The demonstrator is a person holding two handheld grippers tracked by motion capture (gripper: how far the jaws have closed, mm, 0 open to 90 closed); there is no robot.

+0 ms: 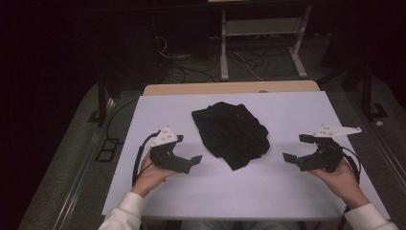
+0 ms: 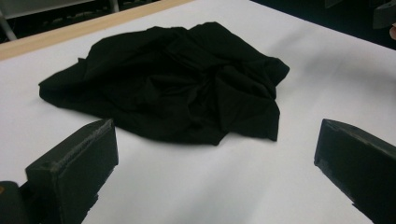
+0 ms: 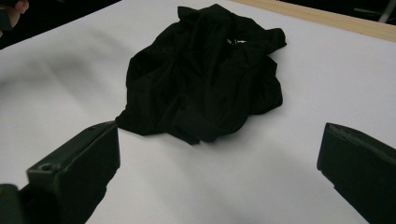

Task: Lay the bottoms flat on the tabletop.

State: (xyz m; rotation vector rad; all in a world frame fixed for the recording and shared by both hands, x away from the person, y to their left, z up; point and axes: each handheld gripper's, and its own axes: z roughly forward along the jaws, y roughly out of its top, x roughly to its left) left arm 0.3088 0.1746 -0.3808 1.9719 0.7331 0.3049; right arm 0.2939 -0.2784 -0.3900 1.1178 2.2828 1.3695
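Note:
A crumpled black garment (image 1: 231, 134) lies in a heap on the white table top (image 1: 297, 108), a little behind its middle. My left gripper (image 1: 188, 148) is held just to the garment's left, open and empty, jaws pointing toward it. On the other side, my right gripper (image 1: 295, 147) is open and empty, facing the heap from a short gap. In the left gripper view the garment (image 2: 177, 84) lies beyond the spread jaws of the left gripper (image 2: 215, 135). The right gripper view shows the garment (image 3: 210, 70) ahead of the right gripper (image 3: 219, 135), its near corner beside the left jaw.
A bare wooden strip (image 1: 230, 88) runs along the table's far edge. Beyond it, a white metal frame (image 1: 261, 43) and loose cables (image 1: 191, 72) sit on the dark floor. Bare white surface lies in front of the garment and to both sides.

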